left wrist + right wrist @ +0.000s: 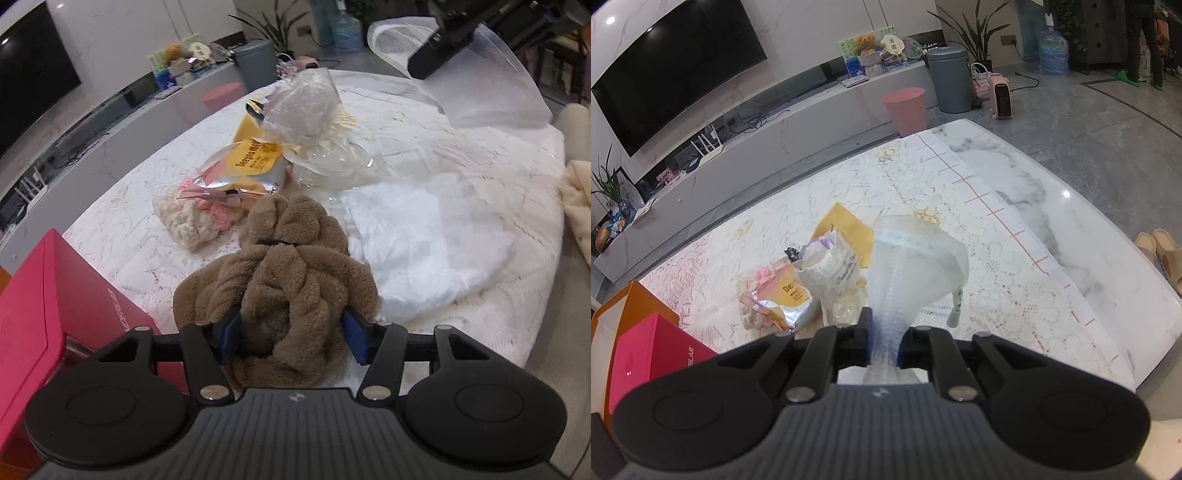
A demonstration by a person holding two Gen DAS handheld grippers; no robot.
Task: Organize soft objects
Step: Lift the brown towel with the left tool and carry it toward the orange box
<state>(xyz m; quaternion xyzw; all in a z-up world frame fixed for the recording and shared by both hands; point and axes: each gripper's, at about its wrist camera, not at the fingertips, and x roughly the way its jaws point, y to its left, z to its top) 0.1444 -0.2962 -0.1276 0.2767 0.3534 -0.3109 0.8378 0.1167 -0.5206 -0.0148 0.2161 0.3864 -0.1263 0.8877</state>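
In the left wrist view a brown plush cloth [291, 258], bunched and tied with a black band, lies on the lace-covered table [122, 229]. My left gripper [291, 325] is shut on its near end, with the blue pads [231, 332] pressing into the fluff from both sides. My right gripper [884, 332] is shut on the gathered neck of a white mesh bag [912, 258], which flares open above the table. That mesh bag [480, 85] and the right gripper's dark body [443, 48] show at the top right of the left wrist view.
A pink-and-white knitted piece [184, 218], a yellow snack packet [247, 166], a clear bag with a white soft ball [306, 107] and a white cloth [424, 229] lie on the table. A pink box [55, 314] stands at the left, and an orange box [613, 314] stands by it.
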